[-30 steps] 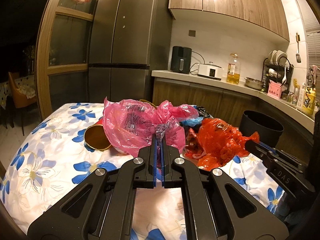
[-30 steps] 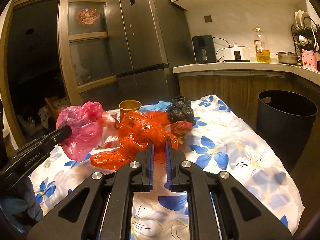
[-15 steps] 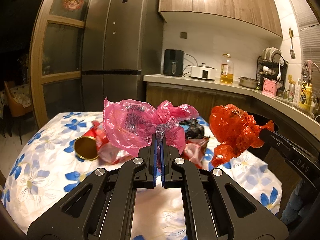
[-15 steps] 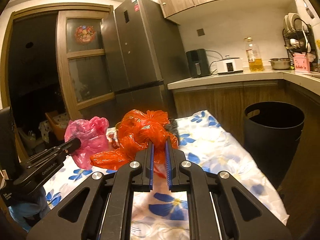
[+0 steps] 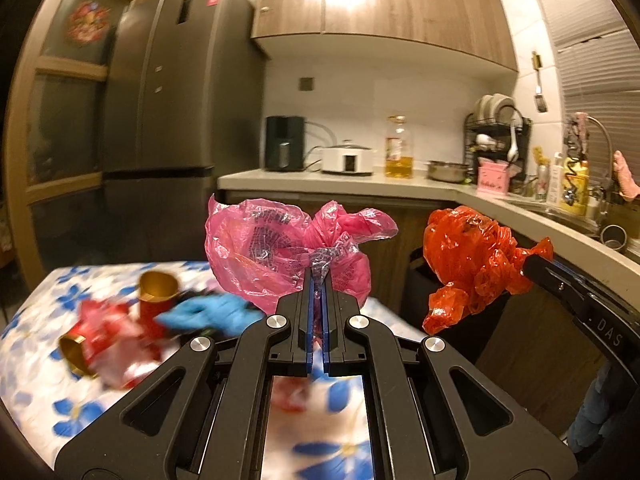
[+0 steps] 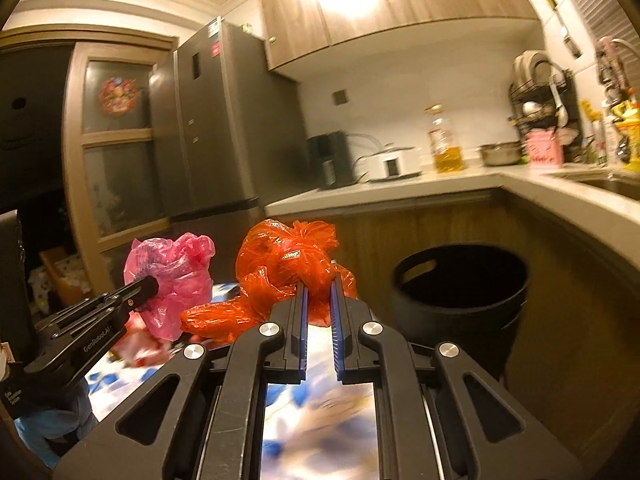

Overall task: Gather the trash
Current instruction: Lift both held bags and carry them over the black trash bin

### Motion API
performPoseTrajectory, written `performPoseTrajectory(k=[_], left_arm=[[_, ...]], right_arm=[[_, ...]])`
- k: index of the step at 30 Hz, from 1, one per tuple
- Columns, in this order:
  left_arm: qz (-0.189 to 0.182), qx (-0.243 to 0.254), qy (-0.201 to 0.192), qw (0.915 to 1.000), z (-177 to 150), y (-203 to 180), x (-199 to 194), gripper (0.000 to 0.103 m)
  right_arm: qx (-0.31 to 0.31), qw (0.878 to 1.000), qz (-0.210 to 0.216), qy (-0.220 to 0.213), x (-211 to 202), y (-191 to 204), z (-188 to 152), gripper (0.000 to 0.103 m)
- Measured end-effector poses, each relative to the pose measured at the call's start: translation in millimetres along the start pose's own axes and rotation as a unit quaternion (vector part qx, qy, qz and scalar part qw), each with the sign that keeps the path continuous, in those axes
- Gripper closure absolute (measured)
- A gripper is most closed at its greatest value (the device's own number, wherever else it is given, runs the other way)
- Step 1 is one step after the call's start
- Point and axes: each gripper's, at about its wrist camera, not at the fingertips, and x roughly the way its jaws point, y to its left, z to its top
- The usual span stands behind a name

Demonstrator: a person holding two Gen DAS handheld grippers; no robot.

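The left claw (image 5: 319, 280) is clamped on the knotted neck of a crumpled pink plastic bag (image 5: 280, 248), which stands raised directly ahead of the fingertips, clear of the worktop (image 5: 44, 364) with the blue-flowered white cloth. The right claw (image 6: 319, 284) is clamped on a bunched orange-red plastic bag (image 6: 288, 264), held directly ahead of its fingertips; a loose tail of the bag hangs down to the left of the claw. The two bags are held side by side, apart from each other. Below and to the left of the left claw, on the worktop, lie blurred remaining items: a crumpled red wrapper (image 5: 112, 340), two gold-rimmed red paper cups (image 5: 154, 296) and a light blue piece of plastic (image 5: 212, 310). Ahead and to the right of the right claw stands a round black plastic bin (image 6: 460, 300), open at the top, beside the wooden kitchen cabinets (image 6: 568, 320). Beyond both claws stands a tall grey refrigerator (image 5: 176, 92).
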Motion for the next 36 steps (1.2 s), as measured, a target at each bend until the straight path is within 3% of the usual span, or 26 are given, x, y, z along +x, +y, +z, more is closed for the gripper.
performPoseTrajectory(k=[8,17,36], left_arm=[[-0.063,0.007,-0.027,0.9976,27.1,-65.3,48.6,0.101],[-0.118,0.027,-0.025,0.9923,28.2,-129.4,100.3,0.101],[-0.143,0.012,0.003,0.9897,19.1,-154.6,167.7,0.101]], right_arm=[[0.012,0.996,-0.076,-0.037,8.1,-57.2,22.3,0.092],[0.026,0.988,-0.141,-0.056,22.6,-101.9,33.2,0.092],[0.033,0.983,-0.173,-0.046,55.5,-130.1,34.4,0.092]])
